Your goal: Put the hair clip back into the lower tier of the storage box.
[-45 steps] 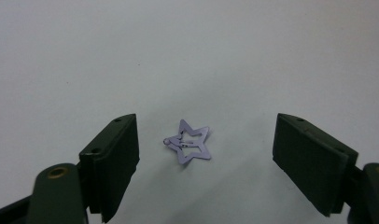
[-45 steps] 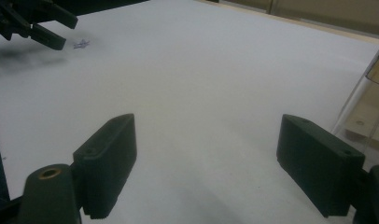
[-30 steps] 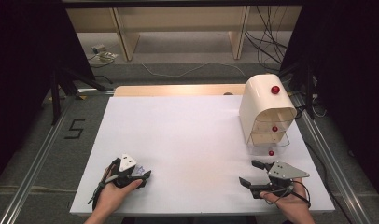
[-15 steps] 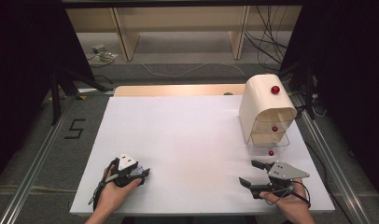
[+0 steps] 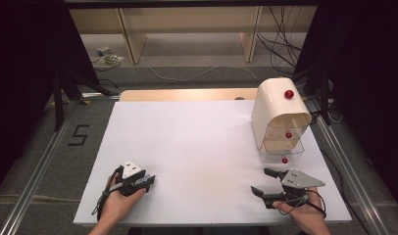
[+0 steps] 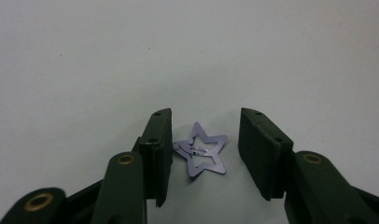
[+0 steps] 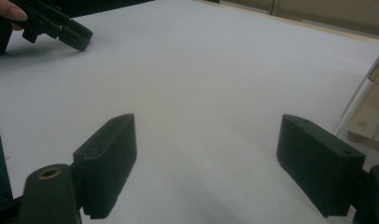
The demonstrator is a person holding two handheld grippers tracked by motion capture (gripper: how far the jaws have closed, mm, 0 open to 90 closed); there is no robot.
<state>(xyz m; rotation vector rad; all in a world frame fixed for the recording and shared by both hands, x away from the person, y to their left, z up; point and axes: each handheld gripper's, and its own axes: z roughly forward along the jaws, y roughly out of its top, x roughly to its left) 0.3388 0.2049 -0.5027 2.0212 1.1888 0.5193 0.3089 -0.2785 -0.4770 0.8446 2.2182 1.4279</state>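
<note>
Change since the earlier frame: the left tool has just been closing its jaws around the hair clip; both hands sit where they were, and so does the small drawer unit.
Left tool state: jaws part-closed with a gap left. In the left gripper view one pad seems to touch a point of the star, while the other stands clear of it, so nothing is clamped yet.
Right tool state: the right tool rests wide open near the front right of the worktop, with nothing between its jaws.
Thing's place: the purple star-shaped clip lies flat on the white worktop near the front left edge, between the left tool's jaws.
Handling: it looks like thin sheet metal, so probably very light, stiff and springy, and smooth enough to skid or flip when squeezed from the sides.
Where to take hold: likely best across two opposite points of the star, pads low against the worktop, since the flat profile gives little edge to bite on.
Risk: an off-centre squeeze could push the clip sideways or pop it out.
Hard to make out: from the high view the clip cannot be made out under the left tool; whether the near pad truly touches it is uncertain.
Cut off: the drawer unit's lower clear drawers and their contents are too small to read beyond red knobs.
</note>
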